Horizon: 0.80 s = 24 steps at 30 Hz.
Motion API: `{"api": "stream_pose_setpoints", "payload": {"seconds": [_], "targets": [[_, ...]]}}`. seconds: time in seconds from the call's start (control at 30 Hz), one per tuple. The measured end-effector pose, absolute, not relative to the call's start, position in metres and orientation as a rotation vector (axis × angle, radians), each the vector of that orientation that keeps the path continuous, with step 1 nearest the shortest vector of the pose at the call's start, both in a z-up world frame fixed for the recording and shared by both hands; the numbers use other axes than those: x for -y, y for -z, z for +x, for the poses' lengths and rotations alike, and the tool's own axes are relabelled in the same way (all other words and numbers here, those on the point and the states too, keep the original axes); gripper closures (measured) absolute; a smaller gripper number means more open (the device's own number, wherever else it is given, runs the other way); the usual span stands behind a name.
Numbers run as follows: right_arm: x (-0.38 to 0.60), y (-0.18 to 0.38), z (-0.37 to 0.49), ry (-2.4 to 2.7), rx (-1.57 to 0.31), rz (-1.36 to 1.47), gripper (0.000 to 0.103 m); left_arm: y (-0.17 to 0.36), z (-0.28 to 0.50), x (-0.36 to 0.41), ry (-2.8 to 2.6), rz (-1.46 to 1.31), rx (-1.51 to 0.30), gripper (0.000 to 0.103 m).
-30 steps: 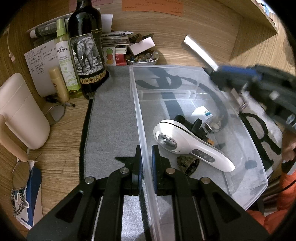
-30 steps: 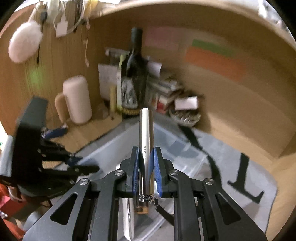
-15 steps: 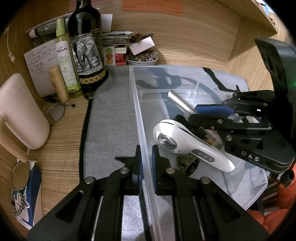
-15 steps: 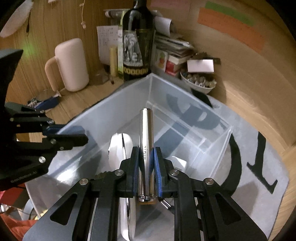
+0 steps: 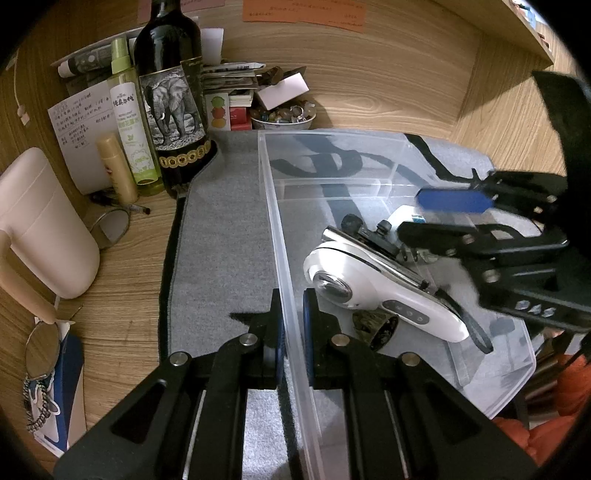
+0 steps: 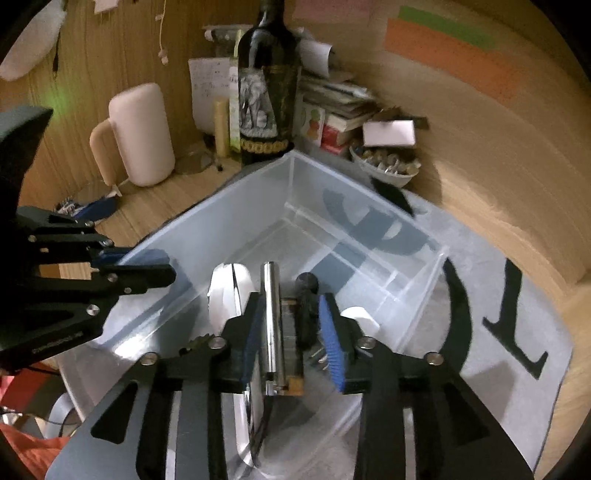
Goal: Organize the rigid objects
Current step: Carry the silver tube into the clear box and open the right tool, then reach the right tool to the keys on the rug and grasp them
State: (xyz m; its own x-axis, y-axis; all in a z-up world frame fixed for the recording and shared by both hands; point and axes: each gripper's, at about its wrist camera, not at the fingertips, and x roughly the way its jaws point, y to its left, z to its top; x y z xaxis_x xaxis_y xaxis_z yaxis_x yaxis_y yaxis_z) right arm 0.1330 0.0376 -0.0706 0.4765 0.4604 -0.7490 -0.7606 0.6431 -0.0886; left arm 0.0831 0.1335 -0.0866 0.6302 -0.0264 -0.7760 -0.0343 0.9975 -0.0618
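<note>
Right wrist only: right tongs (image 6: 291,343) opening around metal tube (image 6: 271,325); left tongs (image 5: 291,325) pinching bin wall (image 5: 280,236).

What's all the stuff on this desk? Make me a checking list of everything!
Surface: wooden desk with a grey mat.
Job's things: clear bin on the mat; inside, a white handheld device, a metal tube and small dark parts.
Clutter: wine bottle, spray bottle, pink jug, bowl of trinkets, papers.
Grippers: left gripper shut on the bin's wall; right gripper opening, tube between its jaws.
Cables: white cord on the wall.
Surroundings: wooden walls, orange note.
</note>
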Motion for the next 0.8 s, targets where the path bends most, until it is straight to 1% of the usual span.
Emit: {"api": "stream_pose_setpoints", "payload": {"seconds": [0.03,0.1,0.17,0.33,0.47,0.6,0.8], "targets": [[-0.035,0.067,0.132,-0.773,-0.746,-0.441,0.067,0.087,0.083,-0.134,-0.004,-0.073,-0.889,0.095],[-0.029,0.058,0.13,-0.76,-0.719,-0.426,0.056,0.087,0.083,-0.134,-0.004,-0.073,-0.889,0.095],[-0.02,0.045,0.127,-0.744,-0.681,-0.406,0.051,0.087,0.083,-0.134,-0.004,-0.073,-0.888,0.095],[0.0,0.024,0.127,-0.686,-0.627,-0.378,0.051,0.086,0.083,-0.133,-0.004,-0.074,-0.888,0.095],[0.016,0.018,0.132,-0.63,-0.614,-0.358,0.051,0.086,0.083,-0.133,-0.005,-0.072,-0.89,0.095],[0.034,0.023,0.141,-0.584,-0.638,-0.338,0.051,0.086,0.084,-0.132,-0.009,-0.064,-0.892,0.095],[0.051,0.053,0.157,-0.544,-0.73,-0.308,0.051,0.086,0.085,-0.13,-0.012,-0.062,-0.894,0.095]]}}
